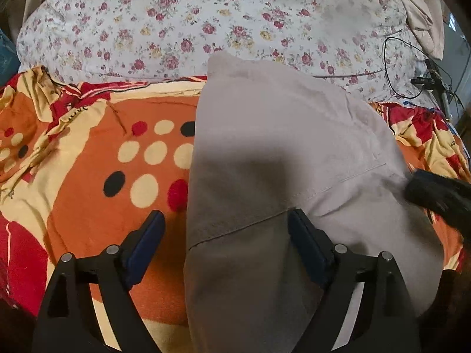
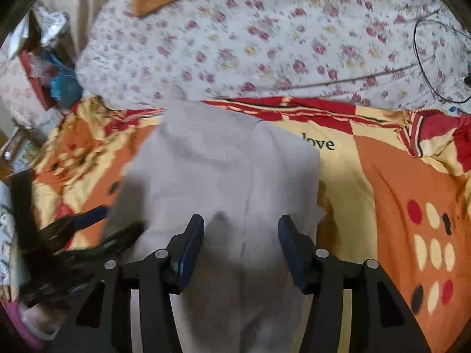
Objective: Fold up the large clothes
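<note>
Both my claws, left (image 1: 226, 229) and right (image 2: 241, 235), hang open, gripping nothing, over the grey trousers (image 1: 279, 158) lying folded on the orange blanket (image 1: 97, 153). Snag a fingertip and that fold's probably dragged apart.

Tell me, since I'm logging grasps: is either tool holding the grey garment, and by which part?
Nothing is held. The left tool and right tool both stand open above the folded grey cloth garment.

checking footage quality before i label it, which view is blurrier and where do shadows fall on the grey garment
Right wrist view: motion blur smears the floral sheet and the left gripper at its left edge. Left wrist view: much sharper, only the right gripper blurs. Both: dark shadow covers the near part of the grey garment, and fisheye bends the edges.
</note>
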